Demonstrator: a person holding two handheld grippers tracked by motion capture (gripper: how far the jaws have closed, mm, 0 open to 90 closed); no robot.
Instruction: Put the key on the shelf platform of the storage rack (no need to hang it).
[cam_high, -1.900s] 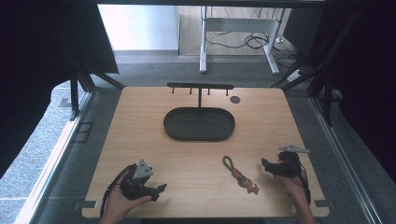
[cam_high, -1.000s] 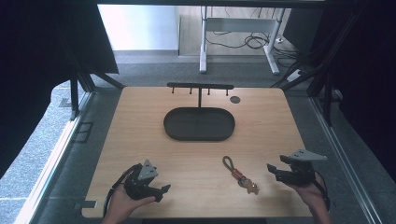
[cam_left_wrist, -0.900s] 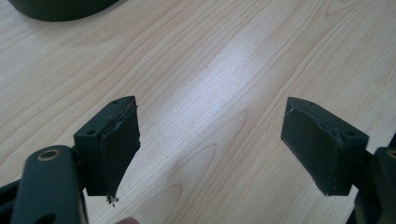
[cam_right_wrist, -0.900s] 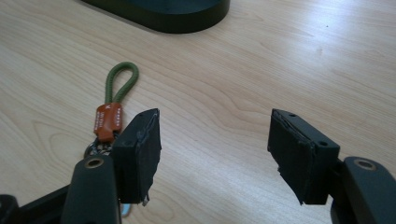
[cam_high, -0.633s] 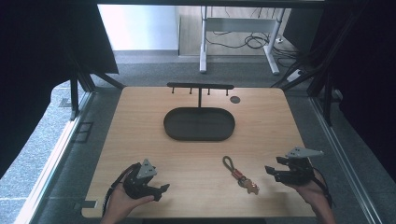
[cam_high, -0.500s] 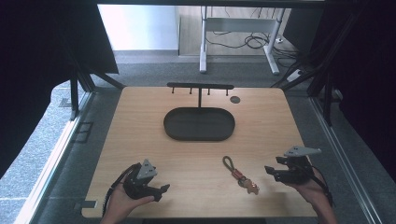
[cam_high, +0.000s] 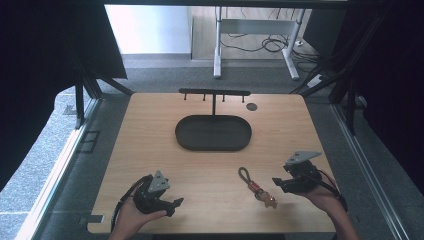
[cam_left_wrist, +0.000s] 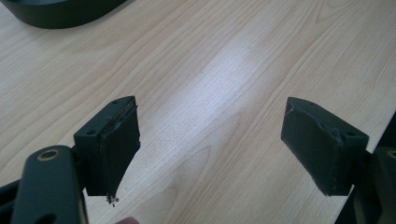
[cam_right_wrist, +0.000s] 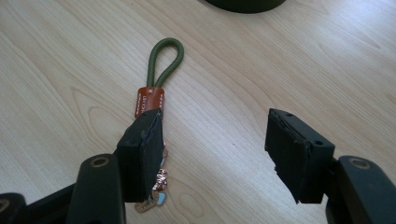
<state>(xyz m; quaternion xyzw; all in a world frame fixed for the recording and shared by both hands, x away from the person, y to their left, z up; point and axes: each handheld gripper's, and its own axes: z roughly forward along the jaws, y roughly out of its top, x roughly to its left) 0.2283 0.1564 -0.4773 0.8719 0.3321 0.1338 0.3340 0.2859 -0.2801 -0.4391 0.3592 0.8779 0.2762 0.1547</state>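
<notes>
1. Olive-green cord forms the loop of the keychain (cam_high: 256, 186), which lies flat on the wooden table (cam_high: 210, 165) near its near edge, right of centre; a red-brown tag and metal bits sit at its near end.
2. The right gripper (cam_high: 278, 183) hovers just right of the keychain, jaws spread after closing a little, nothing between them; in the right gripper view one jaw overlaps the keychain's near end.
3. The left gripper (cam_high: 176, 203) rests at the near left, jaws released over bare wood.
4. The dark oval tray (cam_high: 213, 133) sits farther off, mid-table.
</notes>
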